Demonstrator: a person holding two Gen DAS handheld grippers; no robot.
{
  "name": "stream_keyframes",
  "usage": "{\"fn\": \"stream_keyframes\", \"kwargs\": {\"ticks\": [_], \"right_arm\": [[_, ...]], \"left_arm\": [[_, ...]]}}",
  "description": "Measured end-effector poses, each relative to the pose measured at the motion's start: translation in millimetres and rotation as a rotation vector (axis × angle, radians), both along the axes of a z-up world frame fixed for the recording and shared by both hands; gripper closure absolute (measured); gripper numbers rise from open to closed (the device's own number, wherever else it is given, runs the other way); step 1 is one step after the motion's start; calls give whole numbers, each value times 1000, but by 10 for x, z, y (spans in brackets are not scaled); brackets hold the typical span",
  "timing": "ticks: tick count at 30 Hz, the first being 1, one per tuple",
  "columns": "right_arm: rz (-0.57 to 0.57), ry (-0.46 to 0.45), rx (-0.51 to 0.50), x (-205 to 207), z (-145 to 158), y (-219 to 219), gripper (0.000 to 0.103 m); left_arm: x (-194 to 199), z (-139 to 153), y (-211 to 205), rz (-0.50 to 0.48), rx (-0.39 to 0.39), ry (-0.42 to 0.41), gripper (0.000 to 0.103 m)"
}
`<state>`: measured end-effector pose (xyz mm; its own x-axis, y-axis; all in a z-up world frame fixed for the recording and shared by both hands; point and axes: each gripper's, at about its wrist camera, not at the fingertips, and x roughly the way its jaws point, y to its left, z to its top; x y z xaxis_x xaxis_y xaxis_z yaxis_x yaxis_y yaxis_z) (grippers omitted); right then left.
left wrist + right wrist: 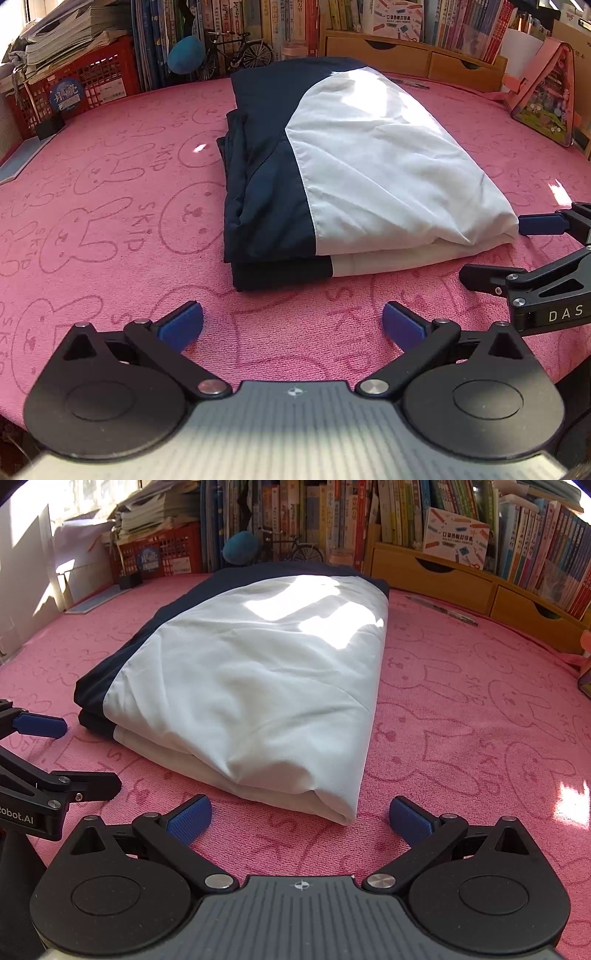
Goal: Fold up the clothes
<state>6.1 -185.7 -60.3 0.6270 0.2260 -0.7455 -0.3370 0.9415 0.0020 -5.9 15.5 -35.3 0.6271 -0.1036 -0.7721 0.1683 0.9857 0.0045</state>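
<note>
On the pink towel [110, 229], middle of the table, a folded navy-and-white garment [332, 173] lying flat; left gripper [291, 325] just before its near edge, jaws spread wide, empty; right gripper [300, 818] beside its white corner, likewise spread, holding nothing; bookshelf [369, 513] behind

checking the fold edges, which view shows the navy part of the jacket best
The left wrist view. There the jacket shows its whole navy side, with stacked layers down its left edge. In the right wrist view the jacket is mostly white, with navy only as a thin strip along the far left edge.
</note>
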Motion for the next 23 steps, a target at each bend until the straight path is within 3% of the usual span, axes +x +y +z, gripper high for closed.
{"fn": "stream_keyframes", "kwargs": {"ticks": [23], "right_arm": [[4, -12, 5, -7, -15, -9, 0]], "left_arm": [[-12, -1, 16, 3, -8, -16, 0]]}}
